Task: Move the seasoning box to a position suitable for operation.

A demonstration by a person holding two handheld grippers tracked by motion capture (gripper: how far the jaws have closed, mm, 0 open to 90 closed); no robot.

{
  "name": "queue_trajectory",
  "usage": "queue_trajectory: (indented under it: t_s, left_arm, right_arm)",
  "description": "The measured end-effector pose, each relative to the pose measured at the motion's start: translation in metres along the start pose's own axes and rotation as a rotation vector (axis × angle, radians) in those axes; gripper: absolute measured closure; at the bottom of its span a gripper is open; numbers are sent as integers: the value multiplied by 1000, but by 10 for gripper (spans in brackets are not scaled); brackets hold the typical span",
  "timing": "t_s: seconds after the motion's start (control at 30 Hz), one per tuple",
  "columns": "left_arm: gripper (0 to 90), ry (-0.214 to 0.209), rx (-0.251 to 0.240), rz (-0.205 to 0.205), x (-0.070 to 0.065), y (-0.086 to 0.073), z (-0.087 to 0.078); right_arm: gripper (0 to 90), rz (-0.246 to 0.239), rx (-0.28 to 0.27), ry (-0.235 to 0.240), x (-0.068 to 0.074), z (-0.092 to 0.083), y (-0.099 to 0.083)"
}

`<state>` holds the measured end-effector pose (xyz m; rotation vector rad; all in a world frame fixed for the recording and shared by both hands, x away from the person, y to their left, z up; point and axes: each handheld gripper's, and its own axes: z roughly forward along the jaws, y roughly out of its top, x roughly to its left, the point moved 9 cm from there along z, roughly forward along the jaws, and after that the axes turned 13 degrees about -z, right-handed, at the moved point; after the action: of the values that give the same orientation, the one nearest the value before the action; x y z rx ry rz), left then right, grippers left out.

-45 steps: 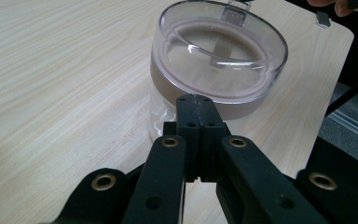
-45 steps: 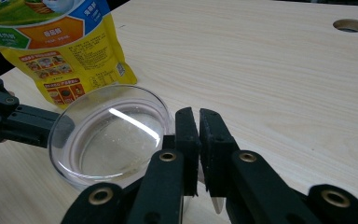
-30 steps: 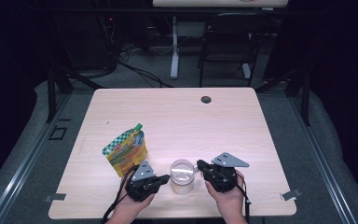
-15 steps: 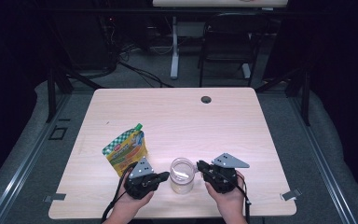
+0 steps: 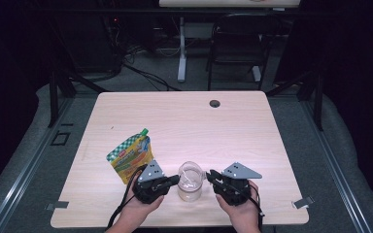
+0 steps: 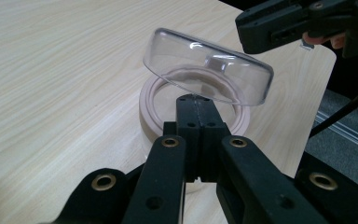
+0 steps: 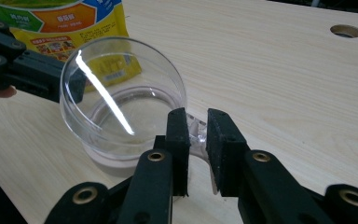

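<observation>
Near the front edge of the table (image 5: pixel 126 111), between the two hands, stands a small clear jar (image 5: pixel 190 187) with a pale ring-shaped rim (image 6: pixel 158 100). Its clear lid (image 6: pixel 207 70) is hinged up and tilts over the opening, which suggests the container is being opened so something can go in.

The left gripper (image 6: pixel 194 100) comes in from the jar's left side with its jaws fully closed. They press together right at the rim, apparently pinching its wall or bracing against it to keep the jar from sliding or tipping; from the left gripper view I cannot tell whether any plastic is actually caught between them.

The right gripper (image 7: pixel 196 122) sits on the opposite side, at the small clear tab at the lid's base. Its jaws have just been opening, and now stand a little apart with the tab between them, seemingly no longer squeezed, as if letting go once the lid is up.

Just beyond the left hand (image 5: pixel 143 208) lies a yellow snack pouch (image 5: pixel 130 156) with a green cap, flat on the table, likely the thing to be poured in next.
</observation>
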<state>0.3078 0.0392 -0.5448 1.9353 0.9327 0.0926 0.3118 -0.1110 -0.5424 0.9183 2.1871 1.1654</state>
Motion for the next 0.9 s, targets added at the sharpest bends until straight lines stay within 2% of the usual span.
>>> queue_trajectory:
  t_s: [0.47, 0.5, 0.73, 0.9]
  left_arm:
    - [900, -1, 1, 7, -4, 11, -1]
    - [900, -2, 3, 8, -5, 12, -1]
    - [900, 4, 3, 13, -6, 16, 0]
    - [900, 0, 2, 19, -8, 17, 0]
  right_arm:
    - [739, 2, 24, 15, 12, -2, -14]
    - [733, -9, 33, 19, 13, -2, -16]
    - [658, -45, 56, 33, 20, 2, -19]
    - [581, -51, 60, 35, 24, 6, -18]
